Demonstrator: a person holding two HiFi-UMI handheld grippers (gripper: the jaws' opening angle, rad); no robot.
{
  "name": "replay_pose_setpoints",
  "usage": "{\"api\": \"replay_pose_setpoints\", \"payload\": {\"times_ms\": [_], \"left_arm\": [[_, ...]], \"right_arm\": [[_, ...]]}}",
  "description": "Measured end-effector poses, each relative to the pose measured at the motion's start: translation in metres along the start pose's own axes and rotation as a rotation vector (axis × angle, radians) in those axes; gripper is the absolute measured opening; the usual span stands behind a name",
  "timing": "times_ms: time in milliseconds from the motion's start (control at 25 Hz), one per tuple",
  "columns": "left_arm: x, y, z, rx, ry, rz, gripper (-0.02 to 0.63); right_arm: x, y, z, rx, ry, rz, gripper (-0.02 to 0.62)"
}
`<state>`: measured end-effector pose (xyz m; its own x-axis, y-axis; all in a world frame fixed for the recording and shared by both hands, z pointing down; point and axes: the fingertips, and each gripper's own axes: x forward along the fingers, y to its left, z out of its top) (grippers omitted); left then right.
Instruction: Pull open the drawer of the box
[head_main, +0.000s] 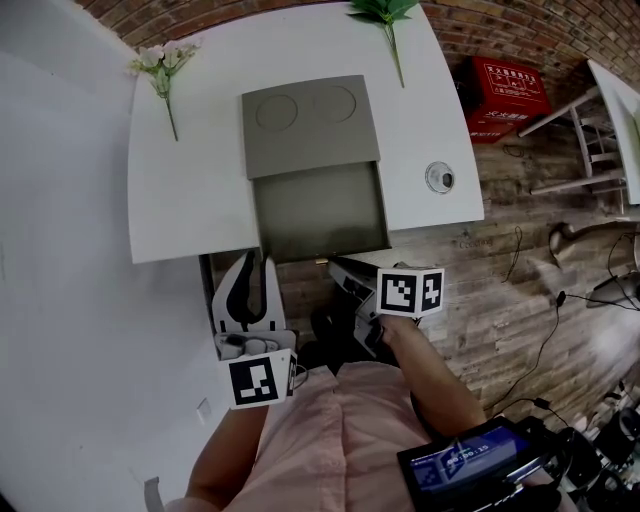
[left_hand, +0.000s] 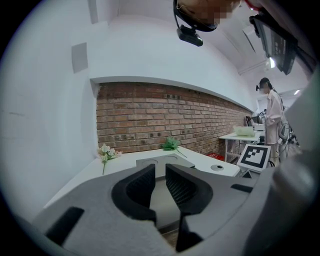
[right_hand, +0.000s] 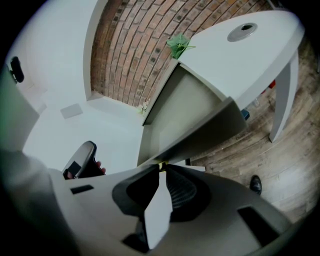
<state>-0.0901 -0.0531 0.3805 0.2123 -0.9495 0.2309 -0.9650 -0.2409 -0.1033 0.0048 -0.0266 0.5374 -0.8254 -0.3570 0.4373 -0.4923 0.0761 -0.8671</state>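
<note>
Head view shows the grey box (head_main: 310, 125) standing in the middle of the white bench (head_main: 180, 200). Its drawer (head_main: 318, 210) is drawn out toward the person, and the drawer's front reaches past the near edge of the bench. The inside of the drawer looks bare.

The right gripper (head_main: 335, 266) is at the drawer's front. In the right gripper view its jaws are closed on the small yellowish knob (right_hand: 161, 165), which I judge is the only part that gives a hold for pulling. The left gripper (head_main: 258, 262) is just beside it, off the near edge of the bench. Its jaws stand a little apart with nothing between them, so it seems to wait only, out of the drawer's path.

A flower sprig (head_main: 163, 62), a green sprig (head_main: 385, 12) and a small round object (head_main: 440, 177) lie well apart from the box, so nothing blocks the drawer.

Several things are hard to see. In the head view the knob is almost covered by the right gripper. The drawer's front panel shows only edge-on. I cannot tell if the drawer has reached the end of its travel. I cannot tell what the round object is.
</note>
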Motion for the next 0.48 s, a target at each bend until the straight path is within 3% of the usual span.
{"api": "replay_pose_setpoints", "payload": {"times_ms": [120,320,480], "left_arm": [[0.0,-0.001,-0.001,0.001,0.0,0.0,0.067],[-0.002,-0.003,0.003,0.007,-0.01,0.002,0.067],[-0.007,-0.009,0.011,0.009,-0.034,-0.004,0.067]], "right_arm": [[0.002,0.0,0.001,-0.01,-0.014,0.001,0.063],[-0.003,0.0,0.005,-0.001,-0.042,0.013,0.155],[-0.018,-0.002,-0.006,-0.013,-0.058,-0.003,0.163]]}}
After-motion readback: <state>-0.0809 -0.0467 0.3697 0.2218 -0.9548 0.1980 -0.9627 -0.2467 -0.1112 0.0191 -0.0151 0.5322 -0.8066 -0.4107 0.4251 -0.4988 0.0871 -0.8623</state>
